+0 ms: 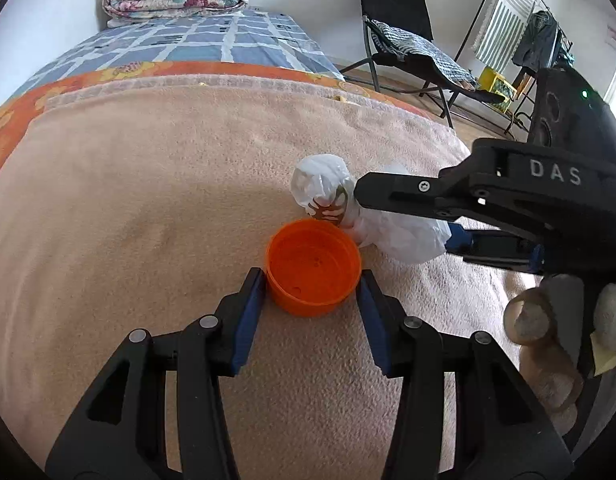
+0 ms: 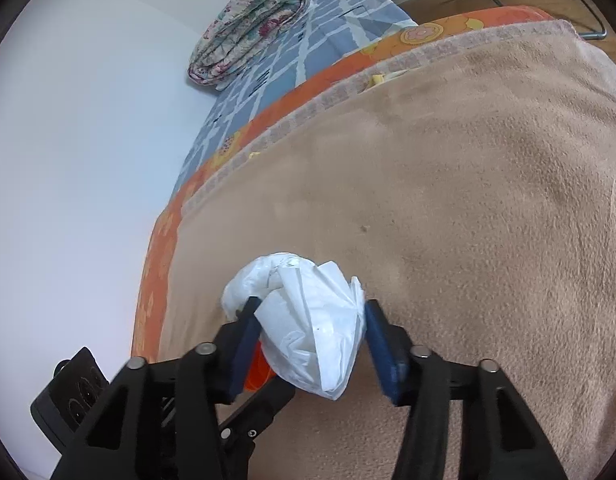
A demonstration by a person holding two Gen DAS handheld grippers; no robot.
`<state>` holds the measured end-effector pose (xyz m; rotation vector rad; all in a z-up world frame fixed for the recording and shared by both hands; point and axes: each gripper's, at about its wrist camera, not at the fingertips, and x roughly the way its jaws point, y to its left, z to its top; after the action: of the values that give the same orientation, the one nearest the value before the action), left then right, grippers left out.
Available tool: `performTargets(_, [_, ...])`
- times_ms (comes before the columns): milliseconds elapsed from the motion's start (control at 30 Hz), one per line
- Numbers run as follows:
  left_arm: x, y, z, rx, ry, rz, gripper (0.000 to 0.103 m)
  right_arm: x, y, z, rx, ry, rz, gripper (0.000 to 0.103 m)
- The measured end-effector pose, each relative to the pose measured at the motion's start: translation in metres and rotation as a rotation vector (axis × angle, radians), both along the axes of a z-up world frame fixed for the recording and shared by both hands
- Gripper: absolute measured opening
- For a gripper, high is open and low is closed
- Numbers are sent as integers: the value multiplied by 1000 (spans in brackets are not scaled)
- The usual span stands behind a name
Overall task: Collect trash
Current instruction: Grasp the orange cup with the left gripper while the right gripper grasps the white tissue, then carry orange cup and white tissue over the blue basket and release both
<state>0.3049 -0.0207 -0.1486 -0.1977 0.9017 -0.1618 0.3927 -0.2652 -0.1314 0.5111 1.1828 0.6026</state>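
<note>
Two things matter to me on this bed: the orange cup (image 1: 314, 266) and the crumpled white plastic bag (image 1: 392, 220), both lying on the tan blanket (image 1: 148, 220), the bag just behind and to the right of the cup and touching its far rim. My left tool (image 1: 313, 280) has its blue pads against the cup's left and right walls, gripping it near the rim; I judge the cup to be light, stiff plastic that should hold its shape but could slip on smooth sides. Its inside looks empty, bare orange to the bottom. My right tool (image 2: 310, 340) straddles the bag, the left pad pressing into its folds, the right pad at its edge, so I take it as pinched. The bag looks feather-light, soft and crushable, with something brown printed or wrapped inside; I would grab its bunched middle.
</note>
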Motion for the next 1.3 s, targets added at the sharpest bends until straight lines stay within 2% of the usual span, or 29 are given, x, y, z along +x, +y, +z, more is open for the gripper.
performTargets(167, [-10,5,7,28,-6,-5,48,-7,1,11,-13,-43,7,37])
performTargets(467, [-38,19,36,60,-35,12,48,-31,-5,47,-40,-124,18,34])
performTargets(767, [-85,26,76,85,-75,15,48,-68,-19,84,-64,-189,44,34])
performTargets(1033, [-141,29,109,103,-115,6,48,-121,-30,125,-99,-291,98,34])
performTargets(1300, [-208,34,126,90,-119,10,48,-189,-41,156,-118,-385,158,34])
